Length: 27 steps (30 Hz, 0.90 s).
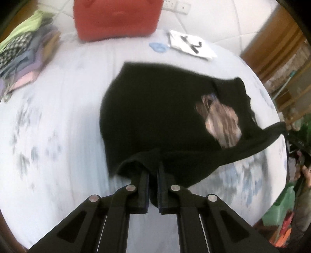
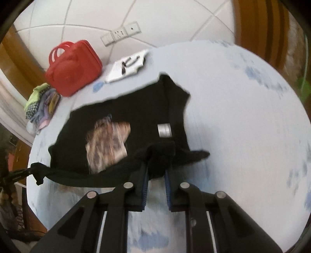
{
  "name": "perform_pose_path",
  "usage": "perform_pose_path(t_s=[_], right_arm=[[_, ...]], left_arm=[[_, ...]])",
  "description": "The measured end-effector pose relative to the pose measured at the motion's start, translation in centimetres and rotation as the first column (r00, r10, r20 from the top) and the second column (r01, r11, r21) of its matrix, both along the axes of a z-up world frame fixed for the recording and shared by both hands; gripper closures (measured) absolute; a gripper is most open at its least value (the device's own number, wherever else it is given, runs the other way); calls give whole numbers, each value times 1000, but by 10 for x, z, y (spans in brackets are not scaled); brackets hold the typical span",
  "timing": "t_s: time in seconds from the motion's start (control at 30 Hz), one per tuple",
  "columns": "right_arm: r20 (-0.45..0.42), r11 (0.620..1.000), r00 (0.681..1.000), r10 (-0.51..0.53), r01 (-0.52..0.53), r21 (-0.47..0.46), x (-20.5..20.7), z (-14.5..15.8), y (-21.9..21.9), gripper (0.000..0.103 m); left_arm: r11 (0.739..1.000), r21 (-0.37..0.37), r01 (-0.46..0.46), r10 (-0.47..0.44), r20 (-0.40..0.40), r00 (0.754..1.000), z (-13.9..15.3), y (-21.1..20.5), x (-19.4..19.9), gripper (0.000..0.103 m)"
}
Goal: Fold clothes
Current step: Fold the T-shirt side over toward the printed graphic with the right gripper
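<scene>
A black T-shirt [image 1: 155, 109] with a brownish print [image 1: 219, 118] lies partly folded on the pale blue patterned table cover [image 1: 58, 136]. My left gripper [image 1: 153, 171] is shut on the shirt's near edge, with cloth bunched between its fingers. My right gripper [image 2: 157, 167] is shut on another bunch of the same shirt [image 2: 136, 116], near its grey neck label [image 2: 164, 130]. A stretched edge runs from each grip toward the other gripper at the frame side. Both views are motion-blurred.
A red bag [image 1: 116, 17] stands at the table's far edge, with a white numbered card [image 1: 192, 44] beside it. A pile of folded clothes [image 1: 25, 56] sits at the far left. Tiled wall and wooden furniture [image 1: 281, 48] surround the table.
</scene>
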State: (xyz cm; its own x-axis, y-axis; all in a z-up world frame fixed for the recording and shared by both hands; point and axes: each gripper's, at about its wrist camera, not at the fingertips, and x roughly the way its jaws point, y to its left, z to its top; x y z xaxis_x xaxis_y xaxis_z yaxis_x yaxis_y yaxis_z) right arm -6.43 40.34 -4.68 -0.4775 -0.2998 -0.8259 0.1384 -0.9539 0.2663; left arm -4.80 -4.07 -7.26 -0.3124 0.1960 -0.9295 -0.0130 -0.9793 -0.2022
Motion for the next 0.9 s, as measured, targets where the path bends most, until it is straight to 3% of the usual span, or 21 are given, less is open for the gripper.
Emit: perform_pose_path(t_s=[0.2,0.43,0.5,0.53,0.63,0.67,0.7,0.9], right_arm=[[39,1000,999,8,-8,-15,-105,-1,-9,89],[131,1000,991,16,-15,-10,-201,-43,-22,89],[164,1000,986,4,-1,-19,-219,-58,-23,89],[181,1000,983,-8,12,-22,-225,-64,-21,87],[160,997,986,-52,59,-43,-229,-63,-14,58],[138,996,988,-67,75,-55,-225,-57,-10,39],[118,994,989,-84,92,-65,-219,-51,-5,27],[94,982,982,-161,169,-81,-157,-36,15,23]], left_arm=[[999,-2,-38,38,61,997,-17,-8,-100,97],[995,-27,-91,94,115,989,-55,-14,-182,93],[994,-28,-106,108,133,985,-60,-19,-195,63],[993,-36,-110,114,124,986,-58,-22,-198,41],[993,-40,-114,116,57,992,-38,-31,-195,35],[992,-46,-115,117,39,992,-30,-35,-191,34],[991,-67,-118,120,19,993,-23,-39,-184,34],[979,-182,-87,82,-33,996,-11,-39,-121,29]])
